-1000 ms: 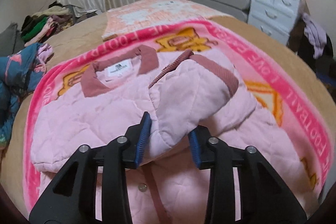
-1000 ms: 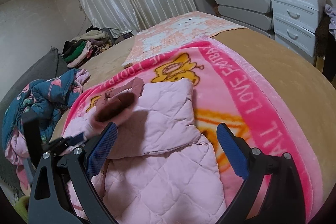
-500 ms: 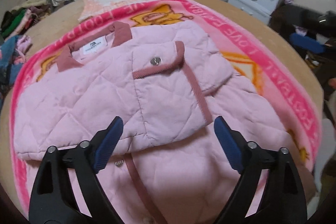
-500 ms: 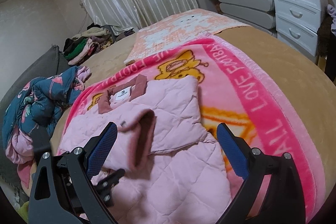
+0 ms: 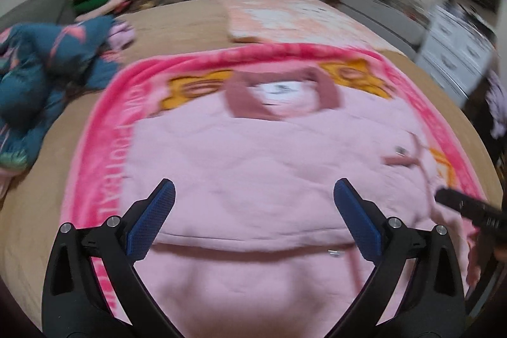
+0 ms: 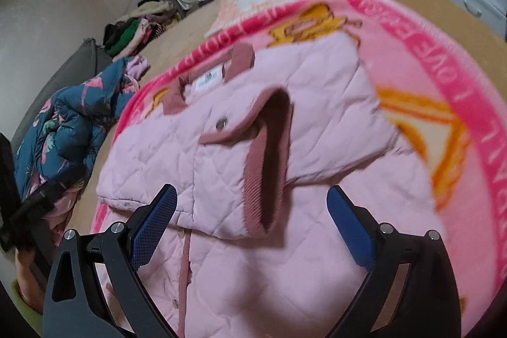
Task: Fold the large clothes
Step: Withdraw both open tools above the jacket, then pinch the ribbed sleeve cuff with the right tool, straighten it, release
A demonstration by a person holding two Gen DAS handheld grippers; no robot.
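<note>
- Spread wide now, left gripper (image 5: 253, 211): jaws just opened off the sleeve clamped between them a second ago, nothing between the blue pads, only pink quilting below.
- Equally wide apart and empty, right gripper (image 6: 250, 220), hovering just over the dark-cuffed sleeve (image 6: 269, 157).
- Folded across the chest of the pink quilted jacket (image 6: 285, 243), that sleeve, cuff mouth gaping toward the right camera; collar (image 5: 282, 94) at the far end, jacket flat on the pink blanket (image 5: 104, 132) on the bed (image 5: 177, 30).
- Judged: both sleeves tucked in, so on to the lengthwise fold, hem up toward collar.
- Needs next: a pinch on each near hem corner, then an even lift so the sleeves stay put.
- Tilted steeply downward, both grippers, side by side near the jacket's lower half; probably the right one showing as the dark blur at the left view's right edge, too smeared to be sure.
- Heaped well apart at the bed's left: teal floral garment (image 6: 66, 122).
</note>
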